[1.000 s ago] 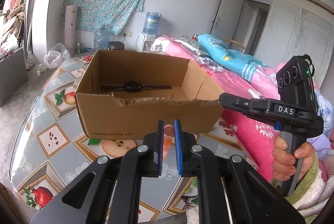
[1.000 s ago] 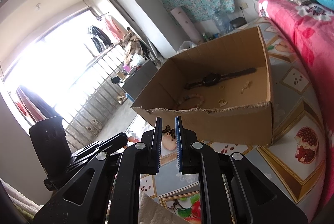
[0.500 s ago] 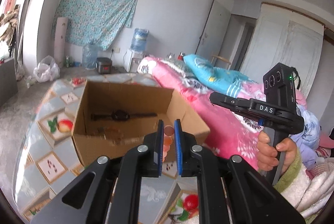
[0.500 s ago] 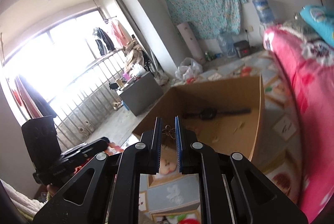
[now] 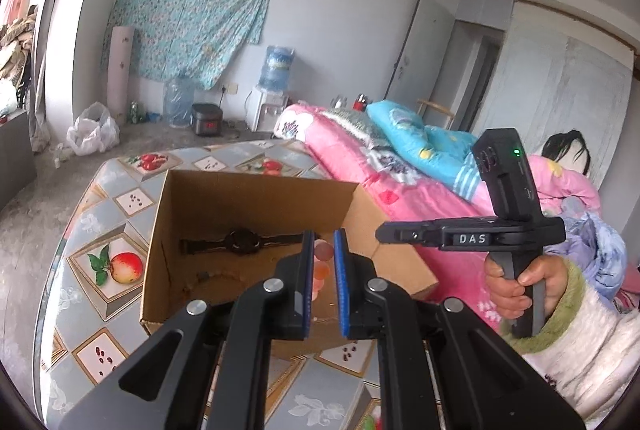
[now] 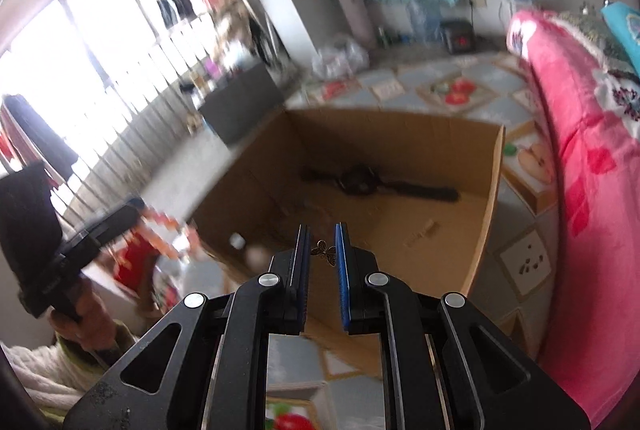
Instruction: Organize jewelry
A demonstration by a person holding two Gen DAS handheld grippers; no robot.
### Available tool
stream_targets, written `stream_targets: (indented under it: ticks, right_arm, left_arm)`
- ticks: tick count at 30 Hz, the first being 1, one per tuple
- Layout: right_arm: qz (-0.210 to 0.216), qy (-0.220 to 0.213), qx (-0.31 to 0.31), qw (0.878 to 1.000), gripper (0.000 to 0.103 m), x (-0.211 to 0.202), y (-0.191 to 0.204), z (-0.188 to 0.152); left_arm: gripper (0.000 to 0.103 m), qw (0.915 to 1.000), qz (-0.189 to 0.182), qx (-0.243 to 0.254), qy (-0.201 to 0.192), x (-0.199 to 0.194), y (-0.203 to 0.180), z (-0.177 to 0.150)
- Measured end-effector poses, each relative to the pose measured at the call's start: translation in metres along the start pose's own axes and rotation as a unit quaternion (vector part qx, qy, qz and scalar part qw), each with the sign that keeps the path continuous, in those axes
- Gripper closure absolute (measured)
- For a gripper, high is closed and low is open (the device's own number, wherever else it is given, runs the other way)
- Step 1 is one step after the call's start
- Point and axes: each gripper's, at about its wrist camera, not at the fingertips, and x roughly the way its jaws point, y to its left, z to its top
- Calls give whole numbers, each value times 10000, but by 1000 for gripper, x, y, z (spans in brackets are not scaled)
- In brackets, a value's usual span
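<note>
Left tongs (image 5: 323,258) pinch beads (image 5: 322,262) — right tongs (image 6: 322,250) pinch butterfly charm (image 6: 324,253).

Both grippers were chunky black plastic with silver screws and blue-padded fingers (image 5: 307,270); the right gripper (image 5: 472,236) said "DAS", sleeve (image 5: 572,314) white fleece with green cuff.

A table (image 5: 80,230) with a fruit-pattern cloth stands beside a bed with a pink blanket (image 5: 400,189), and a light blue pillow (image 5: 420,129) lies on the bed. On the far wall hangs a flowered turquoise cloth (image 5: 192,25). Below it on the floor are a water dispenser (image 5: 272,97), a clear water bottle (image 5: 178,101), a dark cooker (image 5: 206,119) and a white plastic bag (image 5: 92,129). Clothes (image 6: 172,1) hang by the bright window.
</note>
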Motion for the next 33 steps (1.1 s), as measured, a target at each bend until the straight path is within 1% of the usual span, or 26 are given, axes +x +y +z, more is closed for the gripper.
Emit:
stream_targets:
  ticks: [4, 7, 10, 13, 16, 18, 23, 28, 30, 33]
  right_arm:
    - [-250, 569, -67, 9980, 93, 30, -6, 11]
    - [-412, 872, -197, 9951, 93, 51, -7, 18]
    - [-555, 1121, -258, 9918, 92, 73, -7, 26]
    - [-636, 1283, -188, 9895, 92, 91, -13, 36]
    - [-554, 1269, -39, 9904, 92, 97, -21, 41]
    - [-465, 1187, 39, 9918, 92, 95, -23, 41]
    - [-357, 811, 20, 9961, 91, 76, -26, 43]
    - [-307, 818, 123, 9961, 90, 74, -32, 44]
    - [-265, 732, 123, 9969, 90, 69, -32, 45]
    - [-175, 468, 192, 9986, 88, 55, -35, 47]
  left_arm:
    - [94, 9997, 61, -170, 180, 18, 10, 0]
    - [94, 9992, 109, -233, 299, 28, 17, -1]
    - [94, 9989, 152, -238, 381, 35, 21, -2]
    - [94, 9985, 187, -247, 453, 40, 24, -2]
    - [94, 9982, 206, -244, 512, 44, 25, -1]
    - [94, 9981, 204, -226, 534, 46, 24, 0]
    - [94, 9979, 187, -149, 597, 54, 20, 3]
    - [94, 9977, 124, -116, 660, 65, 13, 6]
    - [94, 9975, 70, -119, 689, 69, 10, 6]
    - [94, 9972, 10, -73, 741, 75, 3, 8]
